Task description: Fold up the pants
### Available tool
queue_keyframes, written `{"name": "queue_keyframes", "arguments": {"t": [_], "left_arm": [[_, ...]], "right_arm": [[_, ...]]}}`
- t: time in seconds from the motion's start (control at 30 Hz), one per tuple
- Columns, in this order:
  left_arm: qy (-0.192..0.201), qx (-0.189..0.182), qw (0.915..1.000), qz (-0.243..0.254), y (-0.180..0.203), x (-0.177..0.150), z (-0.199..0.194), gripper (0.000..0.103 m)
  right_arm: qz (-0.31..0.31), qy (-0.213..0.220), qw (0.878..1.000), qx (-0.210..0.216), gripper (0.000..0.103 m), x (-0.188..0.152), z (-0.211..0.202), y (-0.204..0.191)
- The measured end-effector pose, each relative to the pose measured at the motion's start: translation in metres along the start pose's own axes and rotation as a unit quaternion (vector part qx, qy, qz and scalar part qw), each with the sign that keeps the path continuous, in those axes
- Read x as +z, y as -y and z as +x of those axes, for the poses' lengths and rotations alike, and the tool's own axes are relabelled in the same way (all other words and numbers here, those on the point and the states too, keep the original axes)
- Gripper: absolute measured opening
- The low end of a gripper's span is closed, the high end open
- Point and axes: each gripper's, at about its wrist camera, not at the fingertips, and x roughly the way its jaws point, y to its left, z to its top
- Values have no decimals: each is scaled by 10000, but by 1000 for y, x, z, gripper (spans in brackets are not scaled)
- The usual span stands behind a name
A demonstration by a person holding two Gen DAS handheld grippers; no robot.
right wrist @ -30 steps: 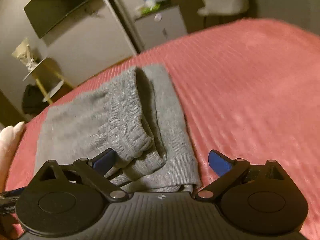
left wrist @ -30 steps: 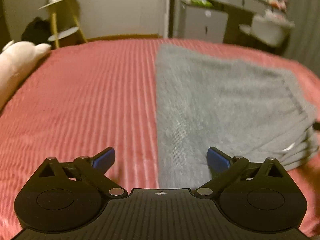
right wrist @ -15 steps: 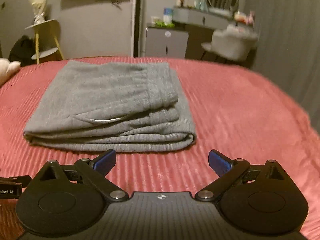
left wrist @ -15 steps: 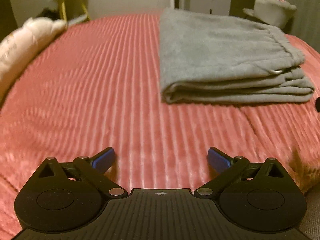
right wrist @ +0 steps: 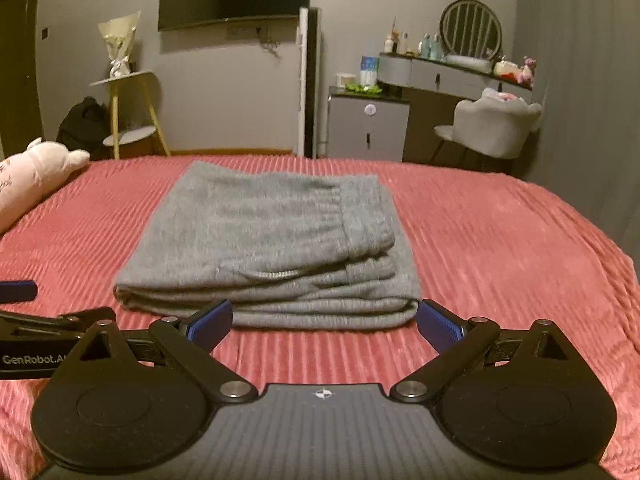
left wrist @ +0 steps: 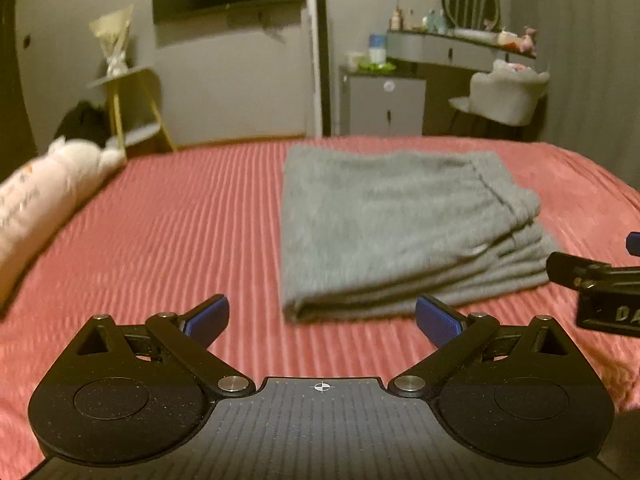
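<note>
On the red bedspread [right wrist: 500,240] I see the grey pants [right wrist: 272,240] folded flat; my left gripper [left wrist: 322,318] and right gripper [right wrist: 324,320] both gape wide, empty.

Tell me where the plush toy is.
The plush toy lies at the bed's far-left edge in both views, left of the folded pants.

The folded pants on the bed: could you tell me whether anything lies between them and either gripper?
Nothing visible does. The grey pants lie folded on the red bedspread, with only bare bedspread between them and the open right gripper and the open left gripper. The plush toy lies off to the left.
</note>
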Motion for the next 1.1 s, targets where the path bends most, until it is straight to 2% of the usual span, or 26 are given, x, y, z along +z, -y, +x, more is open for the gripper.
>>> {"name": "queue_keyframes", "arguments": {"t": [0.07, 0.23, 0.3, 0.43, 0.63, 1.1], "left_arm": [[66, -22, 10000, -14, 2, 5, 6, 102], [111, -42, 9999, 9, 5, 0, 30, 102], [114, -21, 9999, -22, 5, -7, 38, 102], [-121, -259, 9995, -161, 0, -17, 51, 102], [-222, -268, 9993, -104, -4, -18, 68, 102], [-356, -235, 9984, -363, -20, -17, 80, 102]], "right_arm": [[-32, 86, 9999, -128, 99, 3, 4, -3], [-100, 190, 9997, -103, 99, 4, 16, -7], [-169, 58, 9998, -105, 99, 2, 25, -8], [-21, -130, 9998, -152, 99, -3, 38, -6], [275, -448, 9984, -188, 99, -5, 57, 1], [48, -598, 9978, -283, 99, -6, 67, -6]]}}
